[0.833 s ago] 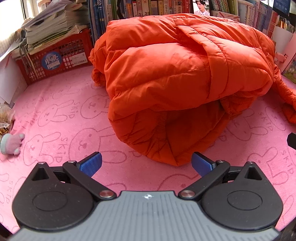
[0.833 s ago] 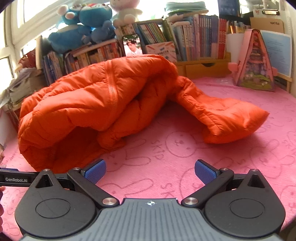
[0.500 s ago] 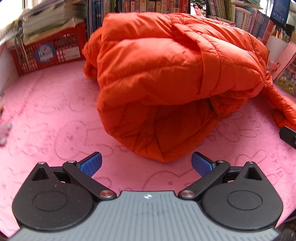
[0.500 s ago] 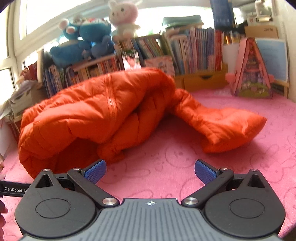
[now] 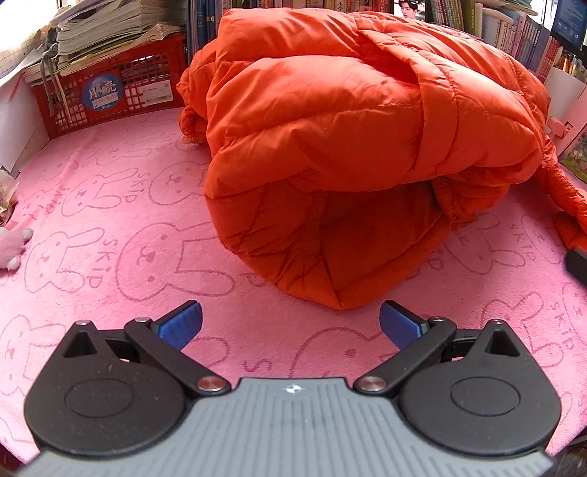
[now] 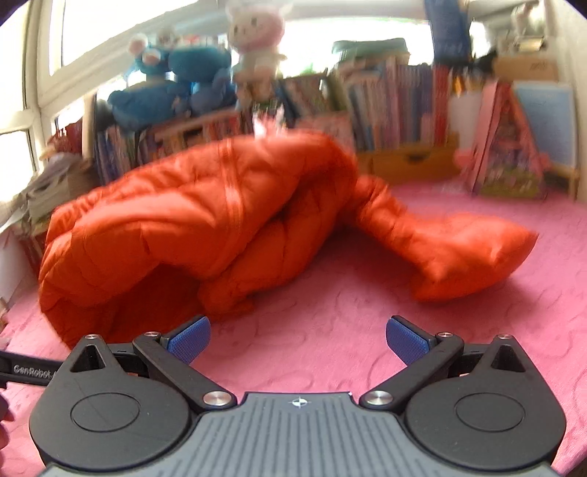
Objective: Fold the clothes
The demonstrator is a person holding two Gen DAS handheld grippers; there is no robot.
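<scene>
- Compared with the earlier left wrist frame, the puffy orange quilted jacket fills more of the picture.
- Red plastic crate sits upper left.
- Jacket lies bunched at centre on the pink bunny-print towel.
- Left gripper gapes wide, empty.
- Right gripper, blurred view, also spread wide, holding nothing.

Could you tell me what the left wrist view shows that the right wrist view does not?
Only the left wrist view shows the red basket with its paper stack. Only the right wrist view shows the sleeve sprawled rightwards, the blue plush and the pink house. Both show the orange jacket on the pink cloth, and open jaws holding nothing.
</scene>
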